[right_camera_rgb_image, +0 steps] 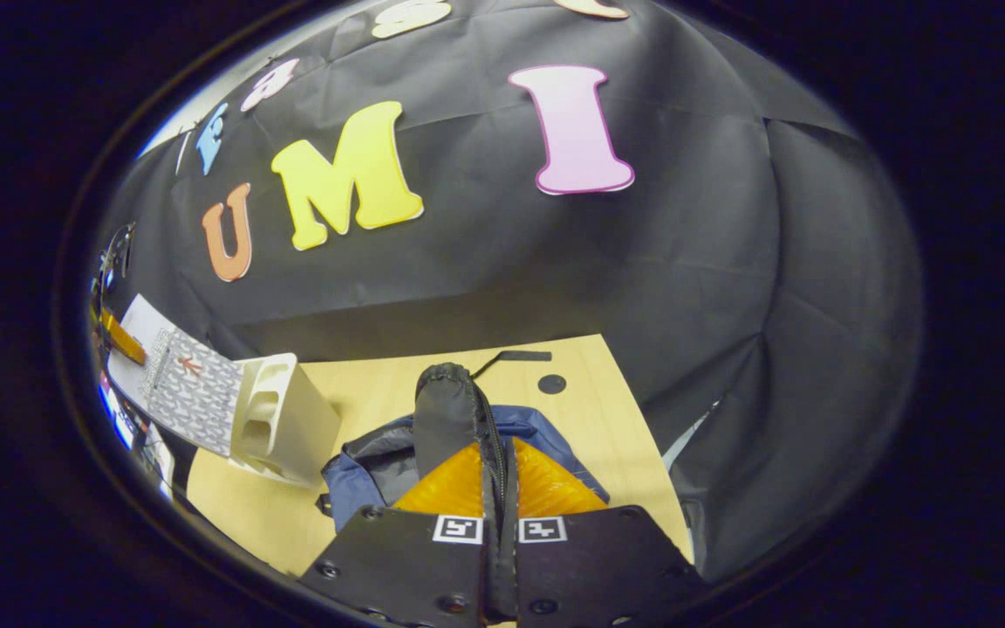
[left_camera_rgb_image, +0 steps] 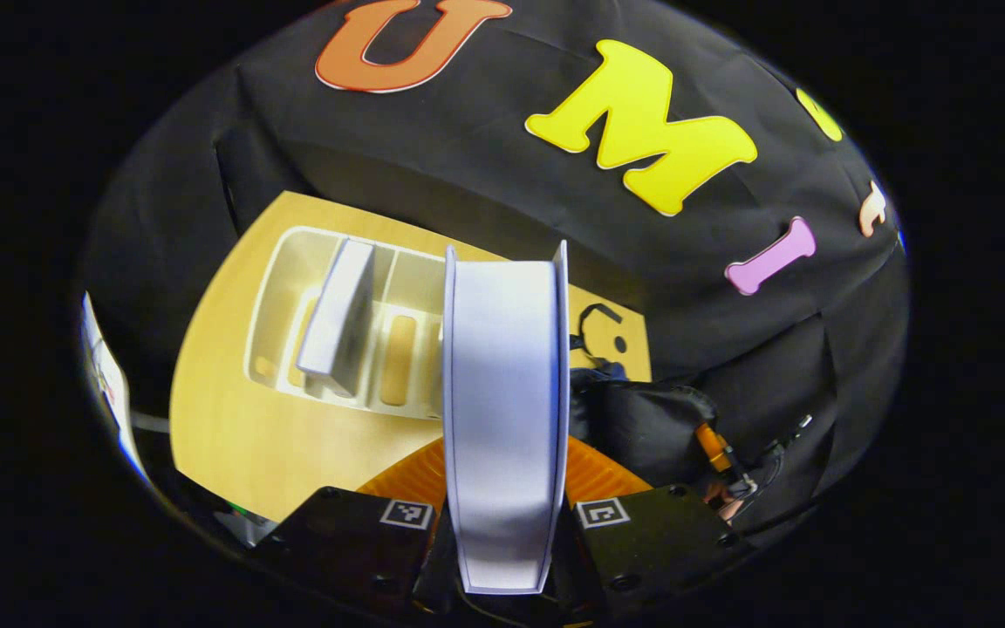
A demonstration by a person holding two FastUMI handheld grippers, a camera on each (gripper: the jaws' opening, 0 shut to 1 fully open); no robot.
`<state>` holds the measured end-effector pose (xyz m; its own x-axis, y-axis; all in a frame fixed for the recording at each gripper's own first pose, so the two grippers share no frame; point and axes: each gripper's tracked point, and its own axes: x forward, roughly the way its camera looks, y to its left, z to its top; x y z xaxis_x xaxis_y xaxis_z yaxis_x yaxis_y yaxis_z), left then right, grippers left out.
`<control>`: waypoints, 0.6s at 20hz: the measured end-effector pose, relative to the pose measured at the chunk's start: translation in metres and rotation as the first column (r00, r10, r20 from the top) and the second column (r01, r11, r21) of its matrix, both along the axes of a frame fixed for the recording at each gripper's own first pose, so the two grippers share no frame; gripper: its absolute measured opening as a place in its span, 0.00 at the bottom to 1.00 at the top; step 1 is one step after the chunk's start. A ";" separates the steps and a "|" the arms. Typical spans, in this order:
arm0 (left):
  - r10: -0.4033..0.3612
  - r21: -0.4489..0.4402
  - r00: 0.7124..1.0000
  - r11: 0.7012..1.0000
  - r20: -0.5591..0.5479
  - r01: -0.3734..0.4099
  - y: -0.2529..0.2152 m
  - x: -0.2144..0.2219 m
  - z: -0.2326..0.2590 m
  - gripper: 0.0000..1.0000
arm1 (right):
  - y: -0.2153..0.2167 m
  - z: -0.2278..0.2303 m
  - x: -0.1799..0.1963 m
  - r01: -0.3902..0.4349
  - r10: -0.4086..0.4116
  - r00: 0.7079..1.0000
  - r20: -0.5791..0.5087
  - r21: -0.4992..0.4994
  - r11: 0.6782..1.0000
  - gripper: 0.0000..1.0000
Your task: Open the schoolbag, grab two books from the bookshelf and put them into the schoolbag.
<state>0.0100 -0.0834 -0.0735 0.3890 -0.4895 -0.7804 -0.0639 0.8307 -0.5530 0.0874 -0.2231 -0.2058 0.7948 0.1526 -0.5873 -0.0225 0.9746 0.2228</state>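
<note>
In the left gripper view, my left gripper (left_camera_rgb_image: 505,475) is shut on a pale grey book (left_camera_rgb_image: 502,384), held upright with its spine toward the camera. Behind it stands the cream bookshelf rack (left_camera_rgb_image: 293,262), where a second pale book (left_camera_rgb_image: 338,318) leans in a slot. The dark schoolbag (left_camera_rgb_image: 651,423) lies to the right, with the right gripper (left_camera_rgb_image: 716,453) at its edge. In the right gripper view, my right gripper (right_camera_rgb_image: 500,475) is shut on the schoolbag's black flap (right_camera_rgb_image: 446,406), lifted above the blue bag (right_camera_rgb_image: 358,475). The held book (right_camera_rgb_image: 193,384) shows its patterned cover left of the bookshelf (right_camera_rgb_image: 284,419).
The wooden table (right_camera_rgb_image: 607,436) carries the bag and the rack. A black strap (right_camera_rgb_image: 516,356) and a small black disc (right_camera_rgb_image: 552,384) lie on it behind the bag. Black cloth walls close the booth behind and to the right.
</note>
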 end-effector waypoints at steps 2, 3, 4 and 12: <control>0.004 -0.088 1.000 0.996 -0.006 -0.004 -0.028 -0.009 -0.012 0.46 | 0.006 -0.002 -0.002 -0.010 0.009 1.000 -0.005 -0.007 1.000 0.01; 0.009 -0.136 1.000 0.991 -0.019 -0.012 -0.045 -0.013 -0.019 0.46 | 0.007 -0.002 -0.003 -0.013 0.013 1.000 -0.006 -0.014 1.000 0.00; 0.008 -0.176 0.999 0.984 -0.036 -0.014 -0.062 -0.017 -0.026 0.45 | 0.008 -0.003 -0.003 -0.016 0.016 1.000 -0.010 -0.017 1.000 0.01; -0.042 -0.297 0.986 0.955 -0.159 -0.007 -0.173 -0.047 -0.103 0.45 | 0.007 -0.003 -0.002 -0.022 0.021 0.999 -0.028 -0.035 0.999 0.01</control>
<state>-0.0369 -0.2560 -0.1770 0.2589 -0.7135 -0.6511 -0.1596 0.6332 -0.7574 0.0856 -0.2163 -0.2091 0.7752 0.1483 -0.6141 -0.0377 0.9812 0.1893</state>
